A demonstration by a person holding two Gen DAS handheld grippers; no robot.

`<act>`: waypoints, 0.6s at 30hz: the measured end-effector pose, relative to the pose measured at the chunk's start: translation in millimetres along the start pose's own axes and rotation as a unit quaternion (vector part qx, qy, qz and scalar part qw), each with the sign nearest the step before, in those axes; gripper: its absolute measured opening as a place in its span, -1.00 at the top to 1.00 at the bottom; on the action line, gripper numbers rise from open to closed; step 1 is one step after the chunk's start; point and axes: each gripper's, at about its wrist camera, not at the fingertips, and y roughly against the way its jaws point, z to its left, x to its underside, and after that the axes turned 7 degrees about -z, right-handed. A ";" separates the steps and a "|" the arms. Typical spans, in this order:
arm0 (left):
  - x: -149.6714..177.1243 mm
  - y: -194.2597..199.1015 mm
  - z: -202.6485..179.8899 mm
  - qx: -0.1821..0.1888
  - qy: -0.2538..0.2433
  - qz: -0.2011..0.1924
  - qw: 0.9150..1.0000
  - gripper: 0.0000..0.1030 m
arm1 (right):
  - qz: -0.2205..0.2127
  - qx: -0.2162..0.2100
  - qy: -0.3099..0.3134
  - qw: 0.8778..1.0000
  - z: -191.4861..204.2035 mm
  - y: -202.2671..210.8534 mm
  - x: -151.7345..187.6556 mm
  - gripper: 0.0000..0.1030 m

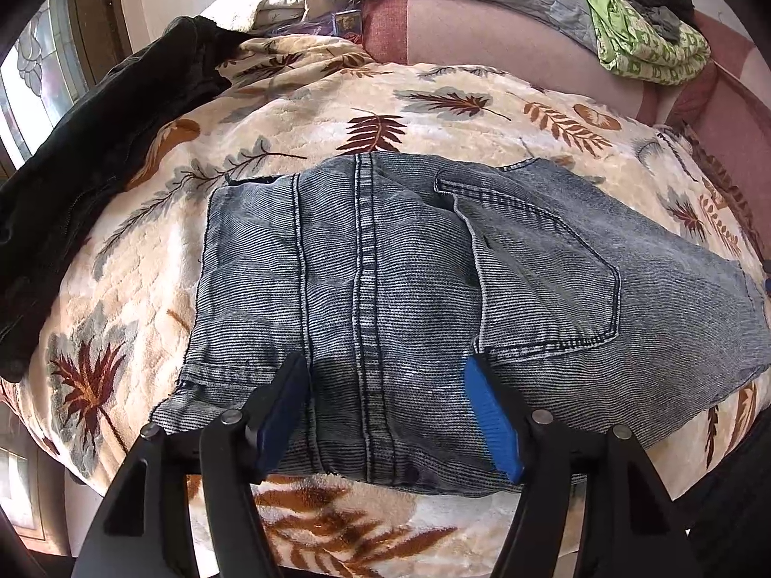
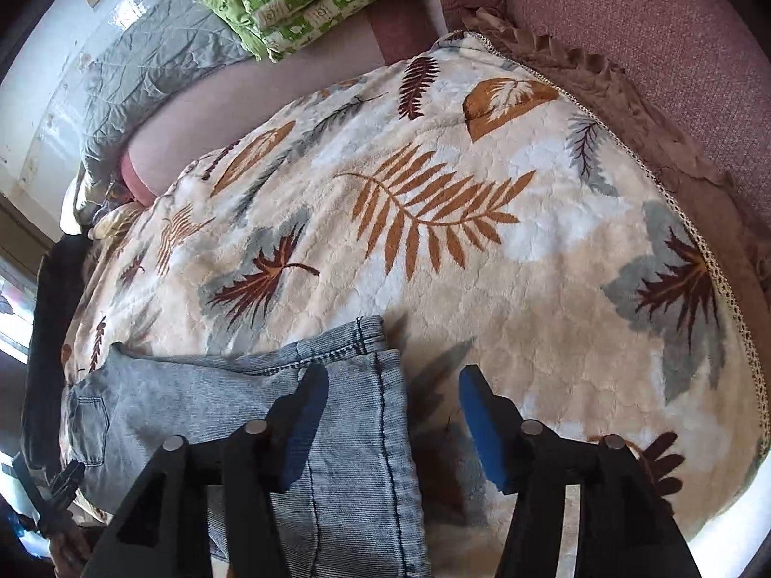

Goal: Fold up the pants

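The jeans (image 1: pixel 385 289) lie folded into a compact stack on the leaf-print blanket (image 1: pixel 385 111), near its front edge; in the left wrist view they fill the centre, with a back pocket (image 1: pixel 544 269) toward 3 o'clock and a double-stitched seam running from 12 to 6. The left gripper (image 1: pixel 385 409) hangs over the near edge of the denim with its fingers spread and nothing pinched between the blue pads (image 1: pixel 491 424); the right gripper (image 2: pixel 392 419) is likewise spread, one finger over the cloth, the other over bare blanket, gripping nothing.

Denim like this should be fairly heavy and stiff for cloth, yet limp; it probably holds a crease well and slides little on the plush blanket; the thick seams and layered edges look like the surest places to pinch.

The left wrist view alone shows a dark garment (image 1: pixel 96 168) at 9 o'clock; the right wrist view alone shows the stack's right-hand edge (image 2: pixel 385 385), the open blanket beyond it toward 1 o'clock, and the brown frilled border (image 2: pixel 626 111).
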 end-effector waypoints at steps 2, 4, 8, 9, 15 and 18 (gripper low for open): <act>0.9 0.1 0.1 -0.001 0.001 -0.002 1.000 -0.35 | 0.045 -0.007 -0.008 0.999 1.5 -22.4 -2.1 -0.18; 1.6 0.2 0.7 -0.010 0.002 -0.002 1.000 -0.46 | 0.070 -0.003 0.001 0.998 7.1 -37.8 0.4 0.32; 1.6 -2.3 8.6 -0.011 0.019 0.005 1.000 -0.65 | 0.032 0.016 0.048 0.998 28.9 -24.4 -5.6 0.82; 1.6 -2.6 9.4 -0.009 0.021 0.006 1.000 -0.65 | 0.015 0.032 0.069 0.997 36.4 -17.8 -8.4 0.82; 1.7 -2.8 6.3 -0.017 0.018 0.005 1.000 -0.67 | -0.004 0.074 0.119 0.990 48.5 -32.7 -18.0 0.80; 1.4 -2.9 6.4 -0.018 0.021 0.006 1.000 -0.67 | 0.005 0.072 0.093 0.993 31.1 -45.1 -6.7 0.65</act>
